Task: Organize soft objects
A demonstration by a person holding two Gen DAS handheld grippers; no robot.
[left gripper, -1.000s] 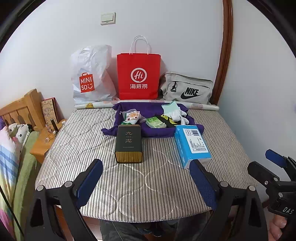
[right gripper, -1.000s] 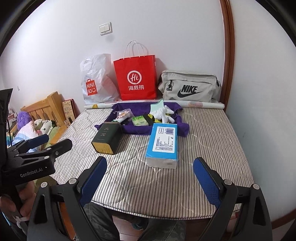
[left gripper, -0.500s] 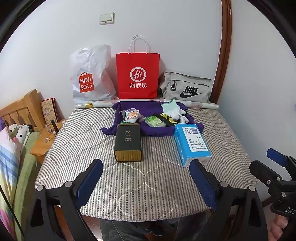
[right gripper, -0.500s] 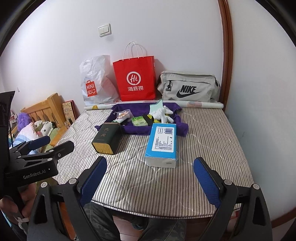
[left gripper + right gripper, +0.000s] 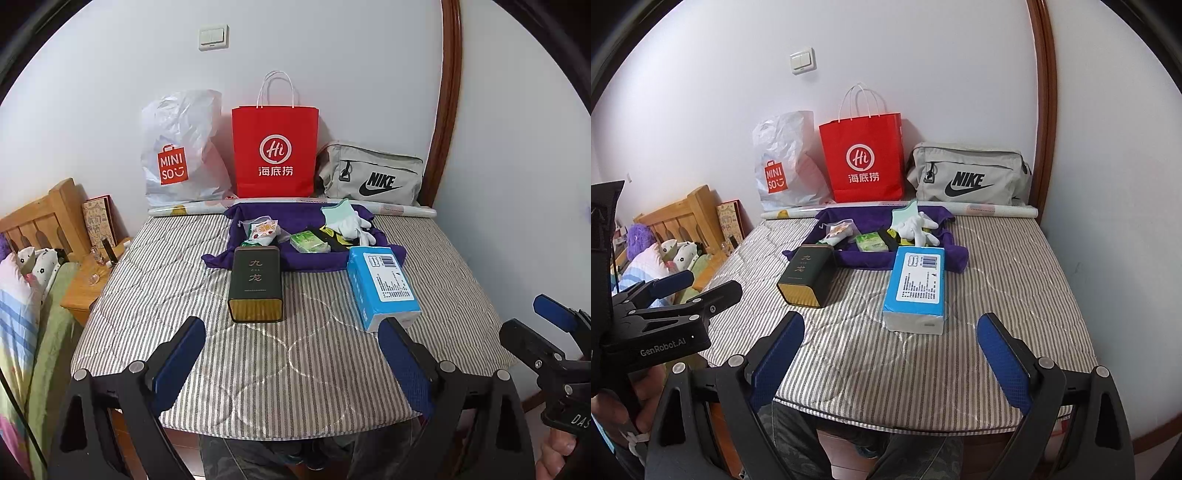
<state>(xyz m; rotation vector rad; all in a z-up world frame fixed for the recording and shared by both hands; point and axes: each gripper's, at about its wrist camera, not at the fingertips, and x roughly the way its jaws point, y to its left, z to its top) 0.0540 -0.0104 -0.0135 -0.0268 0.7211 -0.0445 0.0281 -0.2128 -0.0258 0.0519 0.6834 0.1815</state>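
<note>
- Left gripper (image 5: 291, 354) hovering over the near edge of the striped mattress (image 5: 332, 369); jaws standing wide apart, gripping nothing
- Right gripper (image 5: 890, 350) hanging level with it, just to its right; jaws likewise spread wide, holding nothing
- Lying straight ahead of the left gripper, just beyond its fingertips: dark tea tin (image 5: 255, 283), gold end facing the camera
- Lying ahead of the right gripper, slightly left of its centre line: blue tissue pack (image 5: 916, 288), long side pointing away
- Spreading farther out, behind tin and pack: purple cloth (image 5: 306, 218), touching the far ends of both
- Resting on that cloth: white gloves (image 5: 347, 221) toward the right, green tissue packet (image 5: 308, 242) in the middle, clear snack pouch (image 5: 263, 230) toward the left
- Standing at the far wall, well beyond both grippers: white Miniso bag (image 5: 181, 151), red paper bag (image 5: 275, 147), grey Nike bag (image 5: 371, 173)
</note>
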